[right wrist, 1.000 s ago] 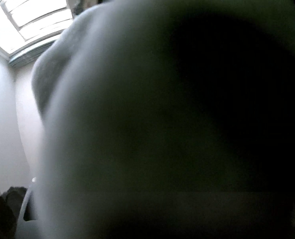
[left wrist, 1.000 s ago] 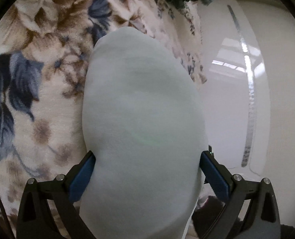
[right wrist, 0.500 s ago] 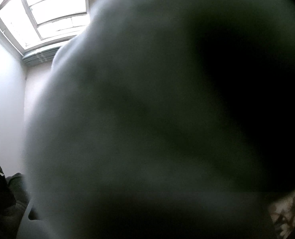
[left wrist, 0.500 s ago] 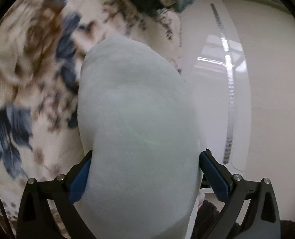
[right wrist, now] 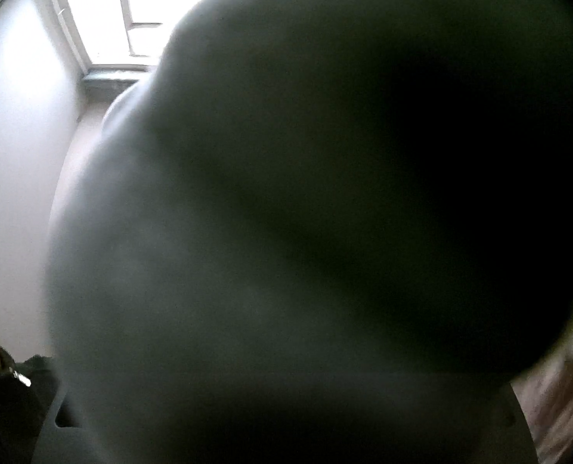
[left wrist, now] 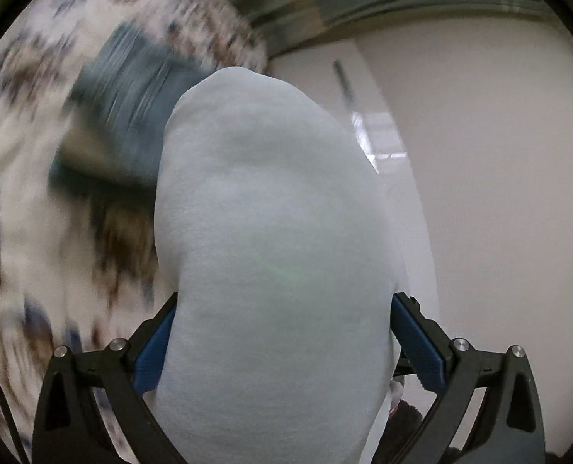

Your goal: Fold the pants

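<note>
A bulky wad of the pale blue-grey pants (left wrist: 271, 232) fills the middle of the left wrist view. My left gripper (left wrist: 284, 301) is shut on it, with the blue pads (left wrist: 153, 352) pressed into both sides. In the right wrist view the same cloth (right wrist: 247, 270) sits dark and blurred right against the lens and hides the right gripper's pads. Only a dark part of one finger (right wrist: 64, 417) shows at the lower left. The cloth stays with that gripper as it rises.
A floral bedspread (left wrist: 35, 232) lies blurred at the left, with a blue folded item (left wrist: 124, 116) on it. A glossy white cabinet front (left wrist: 479, 193) stands at the right. The right view shows a bright window (right wrist: 151, 11), a white wall (right wrist: 16, 154) and a person's dark sleeve (right wrist: 4, 406).
Both grippers have risen with the cloth still in them. The bedspread slid down and blurred, the blue item came into view, and the window shifted toward the middle of the right view.
</note>
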Motion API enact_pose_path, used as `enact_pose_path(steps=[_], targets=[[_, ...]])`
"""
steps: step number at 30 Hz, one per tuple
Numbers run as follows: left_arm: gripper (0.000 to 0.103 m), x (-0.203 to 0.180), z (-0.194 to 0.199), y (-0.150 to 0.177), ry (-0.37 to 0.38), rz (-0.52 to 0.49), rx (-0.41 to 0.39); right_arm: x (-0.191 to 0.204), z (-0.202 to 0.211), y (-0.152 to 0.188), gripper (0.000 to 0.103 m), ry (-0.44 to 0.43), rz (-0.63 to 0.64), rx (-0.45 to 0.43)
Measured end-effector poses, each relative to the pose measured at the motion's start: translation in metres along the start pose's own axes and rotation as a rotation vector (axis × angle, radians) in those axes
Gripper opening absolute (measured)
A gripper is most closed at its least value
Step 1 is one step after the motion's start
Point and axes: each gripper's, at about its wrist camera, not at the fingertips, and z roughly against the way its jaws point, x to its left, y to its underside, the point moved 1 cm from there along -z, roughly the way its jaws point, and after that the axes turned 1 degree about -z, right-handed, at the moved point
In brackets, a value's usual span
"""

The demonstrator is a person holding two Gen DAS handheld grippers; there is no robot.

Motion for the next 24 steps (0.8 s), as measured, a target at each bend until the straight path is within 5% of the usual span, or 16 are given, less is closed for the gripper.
enact_pose_path(steps=[1,2,6,13,17,21,24], targets=[[0.103,-0.004,0.000,-0.025,0.001,-0.014,-0.020,0.003,-0.003,-0.023,0.075,0.001,0.017,0.004],[0.103,-0.006,0.000,-0.048,0.001,-0.027,-0.039,0.006,0.023,-0.001,0.075,0.015,0.012,-0.008],[0.103,0.006,-0.010,-0.129,-0.020,-0.052,-0.102,0.005,0.005,-0.109,0.075,0.072,0.070,0.031],[0.103,0.106,-0.059,-0.215,-0.118,0.021,-0.113,-0.071,-0.038,-0.208,0.075,0.263,-0.003,0.092],[0.103,0.152,-0.085,-0.216,-0.338,0.025,-0.060,-0.112,-0.031,-0.208,0.076,0.396,-0.131,0.066],[0.103,0.145,-0.085,-0.208,-0.408,-0.042,-0.049,-0.078,-0.034,-0.141,0.076,0.475,-0.104,0.036],[0.103,0.144,-0.086,-0.208,-0.424,-0.042,-0.038,-0.093,-0.028,-0.107,0.078,0.576,-0.105,0.043]])
